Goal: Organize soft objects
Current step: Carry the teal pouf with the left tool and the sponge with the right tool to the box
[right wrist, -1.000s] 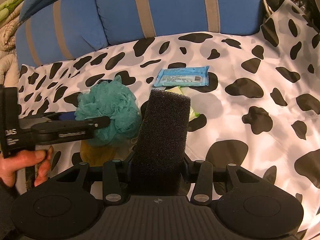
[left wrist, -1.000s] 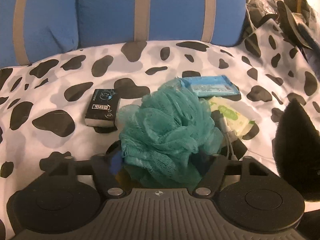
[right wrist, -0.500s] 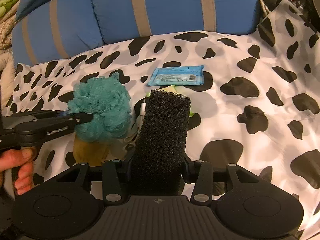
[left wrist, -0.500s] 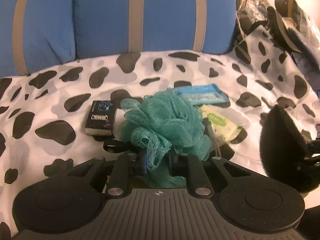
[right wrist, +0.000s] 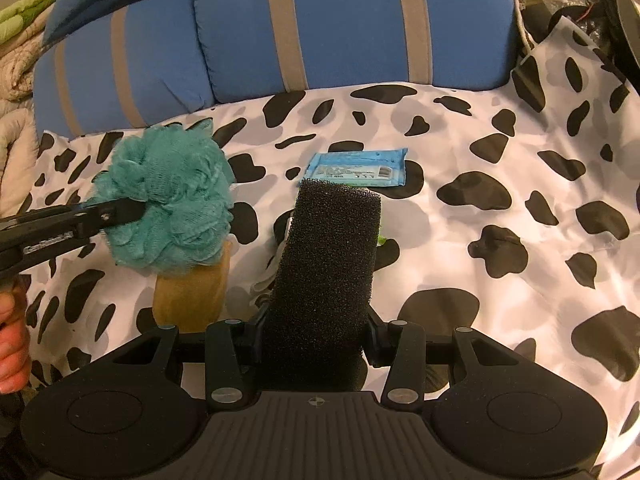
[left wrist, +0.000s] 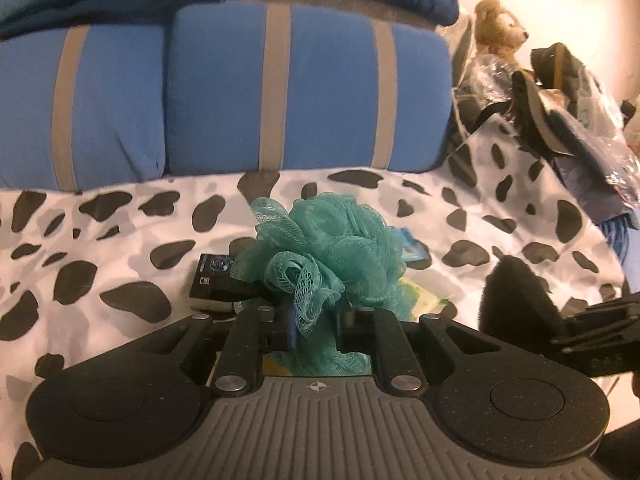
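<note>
Lifted off the cow-print cover [right wrist: 500, 264] since the earlier frame, the teal mesh pouf [right wrist: 170, 196] now hangs clear above a tan sponge [right wrist: 188, 300]. Left gripper [left wrist: 314, 320] is clamped on the pouf's netting. To its right, the right gripper [right wrist: 316, 338] pinches a black foam block [right wrist: 332, 264], which stands upright. Beyond lies a blue wipes pack [right wrist: 358, 168] on the cover.
</note>
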